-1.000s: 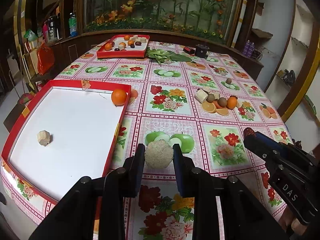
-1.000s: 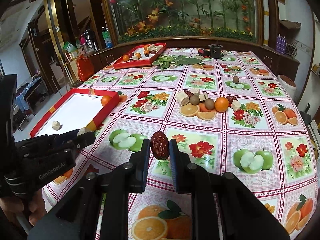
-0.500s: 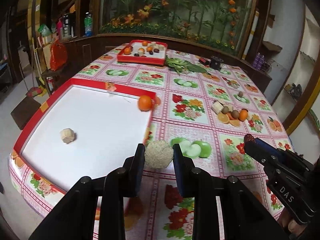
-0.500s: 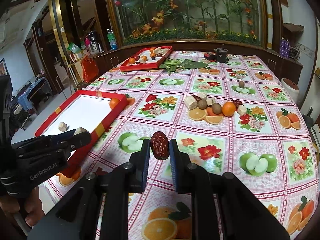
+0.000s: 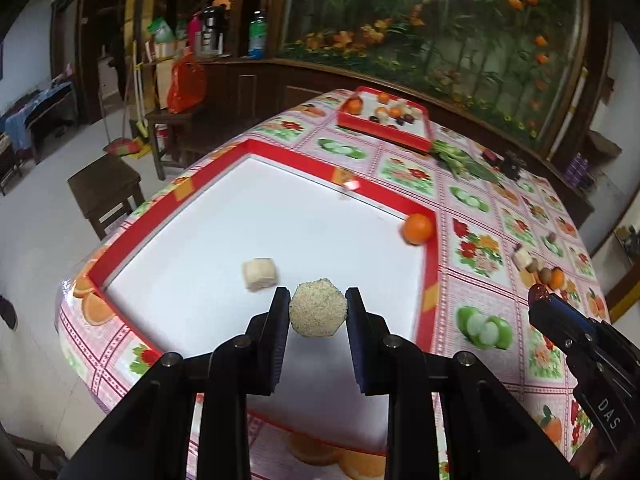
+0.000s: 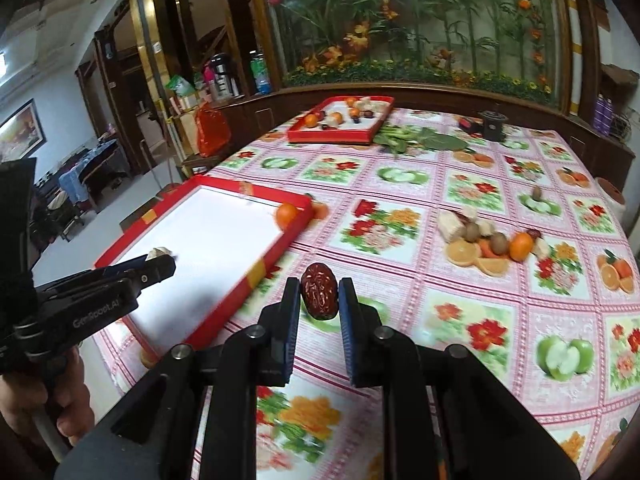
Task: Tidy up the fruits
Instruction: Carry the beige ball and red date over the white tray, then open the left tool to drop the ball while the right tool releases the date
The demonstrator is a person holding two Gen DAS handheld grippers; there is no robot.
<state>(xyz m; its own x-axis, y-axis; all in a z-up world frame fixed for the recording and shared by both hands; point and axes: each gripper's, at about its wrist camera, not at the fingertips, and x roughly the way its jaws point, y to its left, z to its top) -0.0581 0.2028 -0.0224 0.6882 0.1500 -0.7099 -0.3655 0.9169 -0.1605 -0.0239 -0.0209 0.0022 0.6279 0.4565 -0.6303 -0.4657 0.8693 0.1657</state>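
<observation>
My left gripper (image 5: 318,300) is shut on a beige grainy ball (image 5: 317,313) and holds it above the white floor of the near red-rimmed tray (image 5: 425,276). In that tray lie a beige cube (image 5: 260,273) and an orange (image 5: 417,229). My right gripper (image 6: 319,293) is shut on a dark red date (image 6: 318,291), held above the tablecloth just right of the tray's (image 6: 264,268) right rim. The left gripper (image 6: 156,270) also shows in the right wrist view over the tray. A pile of loose fruits (image 6: 492,236) lies on the table to the right.
A second red tray (image 6: 340,120) with several fruits stands at the table's far side, with green leaves (image 6: 420,140) and a black object (image 6: 492,120) beside it. The fruit-print tablecloth (image 6: 480,320) covers the table. A wooden stool (image 5: 106,184) stands off the table's left.
My left gripper has carried the grainy ball leftward from over the tablecloth to above the tray. My right gripper has moved left with the date, nearer the tray's right rim.
</observation>
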